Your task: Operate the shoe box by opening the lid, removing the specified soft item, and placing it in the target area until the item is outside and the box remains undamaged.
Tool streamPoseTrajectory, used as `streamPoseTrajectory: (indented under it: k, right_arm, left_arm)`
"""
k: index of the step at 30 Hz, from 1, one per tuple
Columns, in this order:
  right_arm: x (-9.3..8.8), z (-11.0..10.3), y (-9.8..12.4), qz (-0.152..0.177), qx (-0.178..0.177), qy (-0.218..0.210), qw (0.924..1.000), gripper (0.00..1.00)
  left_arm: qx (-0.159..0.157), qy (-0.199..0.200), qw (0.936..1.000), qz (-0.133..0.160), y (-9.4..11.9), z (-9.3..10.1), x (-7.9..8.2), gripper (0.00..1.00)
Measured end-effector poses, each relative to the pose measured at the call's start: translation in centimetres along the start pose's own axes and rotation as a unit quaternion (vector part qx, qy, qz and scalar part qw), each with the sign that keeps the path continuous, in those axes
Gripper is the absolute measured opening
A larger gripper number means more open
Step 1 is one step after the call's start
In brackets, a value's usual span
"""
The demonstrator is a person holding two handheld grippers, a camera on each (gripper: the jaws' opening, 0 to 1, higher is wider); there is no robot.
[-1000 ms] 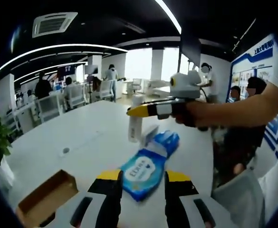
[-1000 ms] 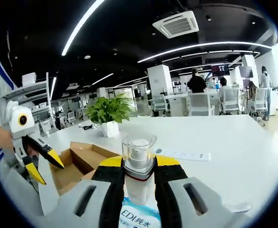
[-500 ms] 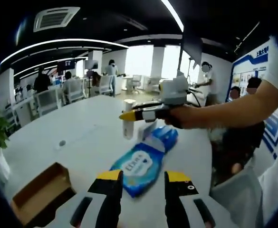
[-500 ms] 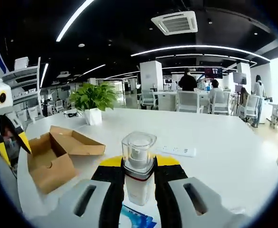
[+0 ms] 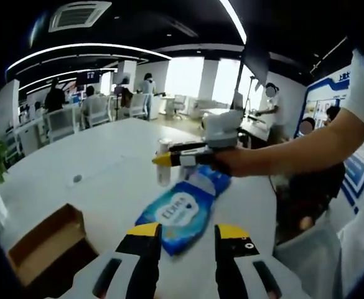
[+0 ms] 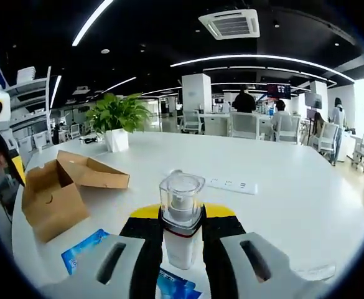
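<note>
Blue wipes pack (image 5: 180,214) is lying on the white surface (image 5: 101,180) just ahead of the left hand-held gripper (image 5: 183,249), whose jaws are standing apart on nothing, while one brown shoe box (image 5: 42,240) is sitting open to the side. Switching to the right gripper view, the right hand-held gripper (image 6: 182,232) is clamping one clear-capped bottle (image 6: 180,218) above the surface, box (image 6: 63,190) nearby. Count two wipes packs here (image 6: 85,249), and I reckon a loosening squeeze could be dropping that bottle.
</note>
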State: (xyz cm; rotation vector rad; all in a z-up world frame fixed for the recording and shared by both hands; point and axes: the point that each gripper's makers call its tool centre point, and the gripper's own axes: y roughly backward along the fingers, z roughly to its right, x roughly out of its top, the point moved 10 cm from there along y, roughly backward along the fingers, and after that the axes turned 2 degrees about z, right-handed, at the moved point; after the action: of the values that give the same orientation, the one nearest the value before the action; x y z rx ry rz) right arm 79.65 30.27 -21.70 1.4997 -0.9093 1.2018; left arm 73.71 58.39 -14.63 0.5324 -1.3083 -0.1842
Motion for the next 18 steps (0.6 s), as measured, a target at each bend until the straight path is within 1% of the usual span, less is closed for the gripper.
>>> streamPoseTrajectory:
  k: [4,10,16,18]
  right_arm:
    - [0.2,0.0,0.2,-0.001,-0.004,-0.001,1.0,0.2]
    - [-0.6,0.1,0.0,-0.001,0.0,-0.005,1.0,0.2]
    - [-1.0,-0.1,-0.4,-0.005,0.002,0.007,1.0,0.2]
    - [-1.4,-0.1,-0.6,-0.008,0.003,0.01,0.9999,0.2]
  left_arm:
    - [-0.002,0.001,1.0,-0.005,-0.1,-0.1,-0.2,0.34]
    - [-0.001,0.001,0.9999,-0.012,-0.4,-0.2,-0.5,0.35]
    - [0.0,-0.003,0.9998,-0.019,-0.6,-0.3,-0.6,0.37]
    - [0.001,-0.001,0.9998,-0.022,-0.6,-0.4,-0.6,0.38]
